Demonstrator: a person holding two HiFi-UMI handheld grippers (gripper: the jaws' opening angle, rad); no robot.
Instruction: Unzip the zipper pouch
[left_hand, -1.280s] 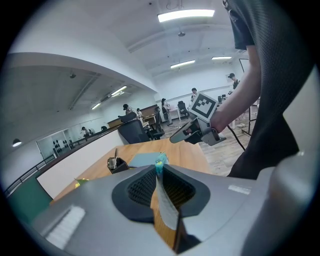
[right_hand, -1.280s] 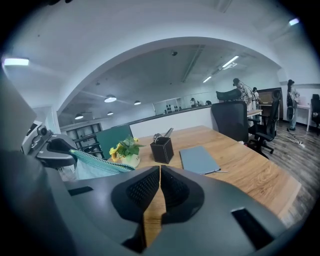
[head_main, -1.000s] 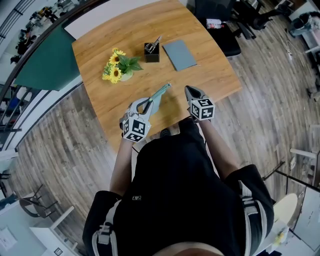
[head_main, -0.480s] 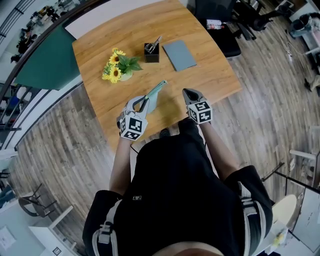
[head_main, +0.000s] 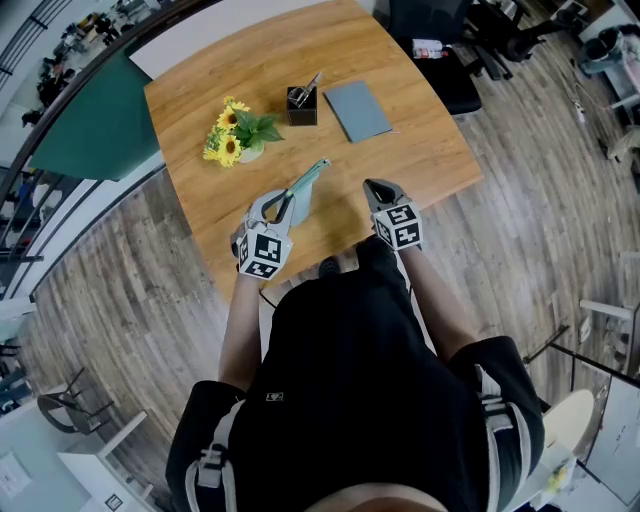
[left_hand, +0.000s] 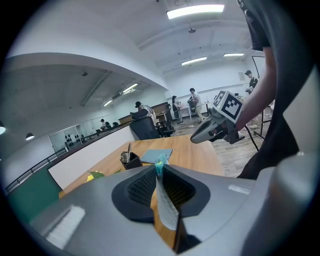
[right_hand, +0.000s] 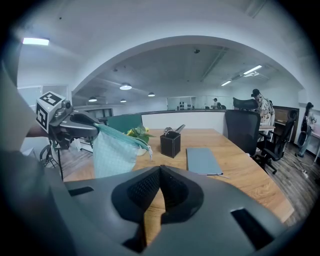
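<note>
A pale teal zipper pouch (head_main: 305, 188) hangs over the wooden table (head_main: 420, 140), with my left gripper (head_main: 290, 203) shut on one end of it. In the left gripper view the pouch's thin edge (left_hand: 164, 205) stands upright between the pads, near the tips of the left gripper (left_hand: 159, 169). From the right gripper view the pouch (right_hand: 114, 154) hangs from the left gripper (right_hand: 75, 122), its teal zipper along the top and a small pull (right_hand: 151, 152) at the free end. My right gripper (head_main: 373, 187) is shut and empty, a short way right of the pouch. The right gripper (right_hand: 160, 169) holds nothing.
A black pen holder (head_main: 303, 103), a grey-blue notebook (head_main: 360, 109) and a small bunch of yellow flowers (head_main: 236, 133) stand on the far half of the table. An office chair (right_hand: 244, 131) stands beyond the table's far right edge.
Both grippers have shifted slightly to the left, and the pouch has gone with the left one. The right gripper has rolled a little.
</note>
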